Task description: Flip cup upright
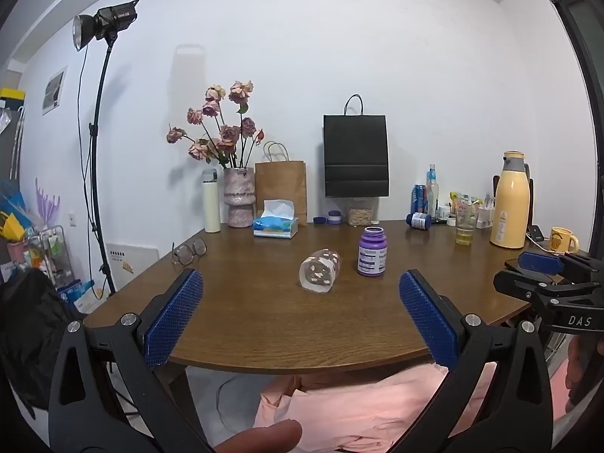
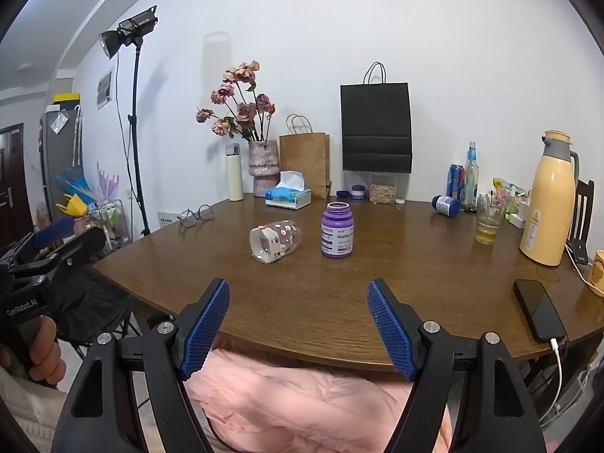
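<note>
A clear glass cup with white and pink flower prints lies on its side on the brown wooden table, its mouth toward me. It also shows in the right wrist view. My left gripper is open and empty, held above the table's near edge, short of the cup. My right gripper is open and empty, also back at the near edge, the cup ahead and slightly left. Each gripper shows at the edge of the other's view.
A purple bottle stands just right of the cup. Glasses lie at the left. A tissue box, vase, paper bags, a glass of yellow liquid, a yellow thermos and a phone stand around.
</note>
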Available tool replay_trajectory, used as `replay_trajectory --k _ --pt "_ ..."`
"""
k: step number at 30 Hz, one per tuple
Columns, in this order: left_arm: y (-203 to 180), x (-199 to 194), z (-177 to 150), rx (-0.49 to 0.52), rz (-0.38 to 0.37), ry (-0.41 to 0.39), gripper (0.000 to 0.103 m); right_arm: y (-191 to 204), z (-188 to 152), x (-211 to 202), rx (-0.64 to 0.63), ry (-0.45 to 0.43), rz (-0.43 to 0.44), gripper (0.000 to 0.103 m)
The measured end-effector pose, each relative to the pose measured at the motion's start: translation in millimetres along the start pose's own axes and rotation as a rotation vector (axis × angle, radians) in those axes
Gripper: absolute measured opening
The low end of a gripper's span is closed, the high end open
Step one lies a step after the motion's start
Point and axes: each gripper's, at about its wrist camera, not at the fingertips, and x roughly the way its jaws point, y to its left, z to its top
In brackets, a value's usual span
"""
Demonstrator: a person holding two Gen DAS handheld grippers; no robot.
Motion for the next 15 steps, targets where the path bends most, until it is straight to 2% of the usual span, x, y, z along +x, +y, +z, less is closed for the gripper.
replay_trajectory --k 15 --pt "0.9 1.3 -7.4 0.001 -0.006 -0.002 0.103 1.2 1.4 -1.6 -0.003 -0.005 -0.006 0.08"
